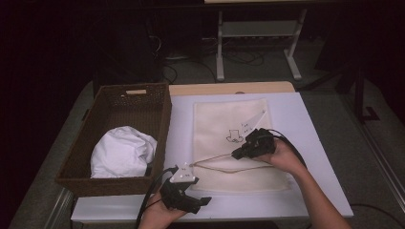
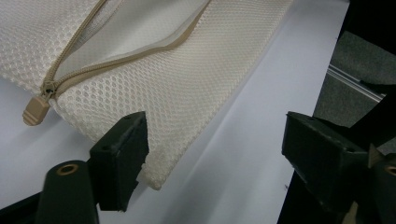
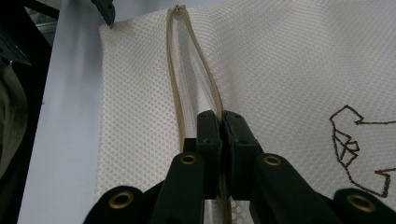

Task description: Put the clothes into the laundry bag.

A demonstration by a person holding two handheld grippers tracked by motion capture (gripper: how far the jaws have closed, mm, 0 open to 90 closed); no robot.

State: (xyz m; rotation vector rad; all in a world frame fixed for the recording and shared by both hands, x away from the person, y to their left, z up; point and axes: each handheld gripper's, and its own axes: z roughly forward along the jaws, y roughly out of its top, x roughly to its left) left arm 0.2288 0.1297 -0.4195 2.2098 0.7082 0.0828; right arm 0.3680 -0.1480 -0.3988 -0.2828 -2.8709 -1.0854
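- Mesh laundry bag (image 1: 234,143) lies flat on the desk (image 1: 305,143), right of the basket (image 1: 114,138).
- Right tool (image 3: 220,122): jaws pinched on the zipper edge (image 3: 211,88) mid-opening.
- Left tool (image 2: 215,135): jaws spread, bag's corner between them, nothing gripped.
- Bag looks light, limp, likely to bunch; best taken at the corner seam or zipper tape.

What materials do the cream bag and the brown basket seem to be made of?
The bag looks like cream synthetic mesh, matte: a fine honeycomb of holes covers it, with a tan zipper sewn in. The basket looks like woven wicker or rattan, dark brown; its walls show a tight weave, though the fibre cannot be told.
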